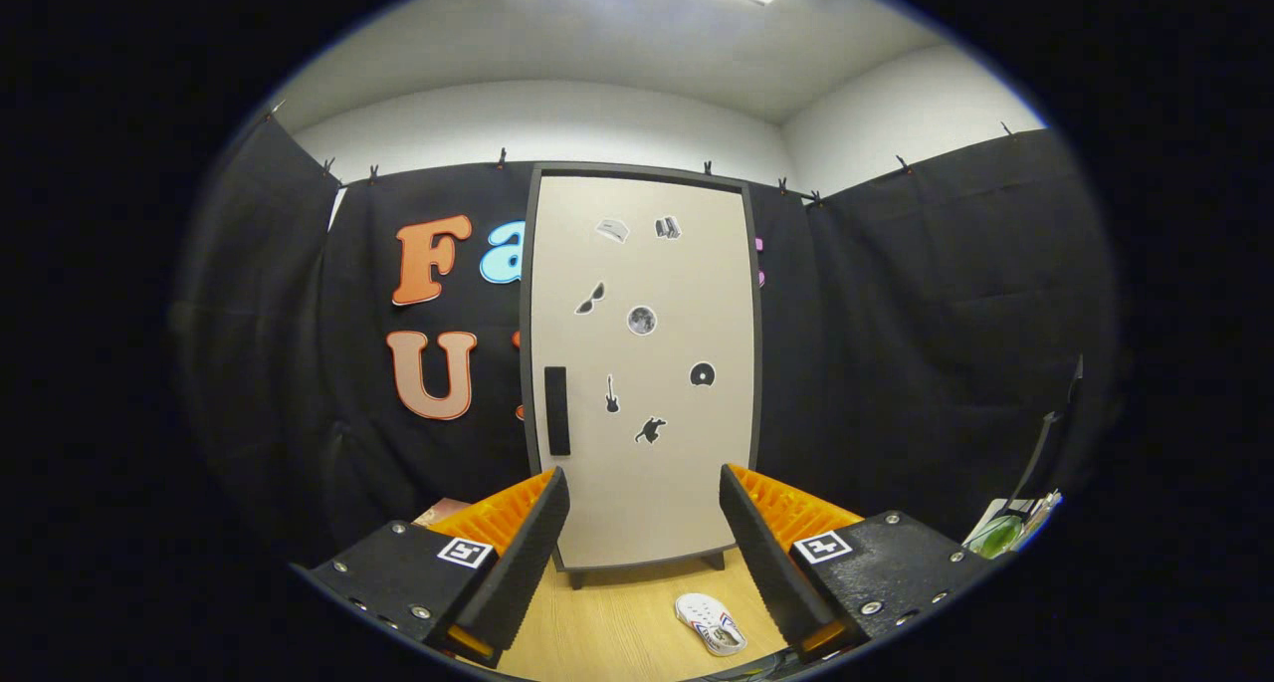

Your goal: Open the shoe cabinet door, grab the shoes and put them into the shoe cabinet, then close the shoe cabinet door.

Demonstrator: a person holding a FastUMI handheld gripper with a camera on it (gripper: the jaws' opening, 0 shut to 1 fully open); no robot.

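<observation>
Our jaws hang released over the wooden worktop (617, 612). A white perforated clog (709, 623) lies between them. Beyond stands the beige, sticker-dotted shoe cabinet door (647, 463), closed.

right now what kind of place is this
Likely a recording booth staged as a home entryway: black cloth walls, a closed shoe cabinet on a wooden floor, one white shoe lying between the open gripper fingers.

The shoe cabinet (642, 373) stands upright on the floor (617, 627) against the booth's wall, its door (647, 443) closed, handle (556, 410) at the door's left edge. A shoe (710, 623) lies on the floor before it, between the hand-held gripper (643, 553)'s spread, empty fingers, nearer the right one.
</observation>
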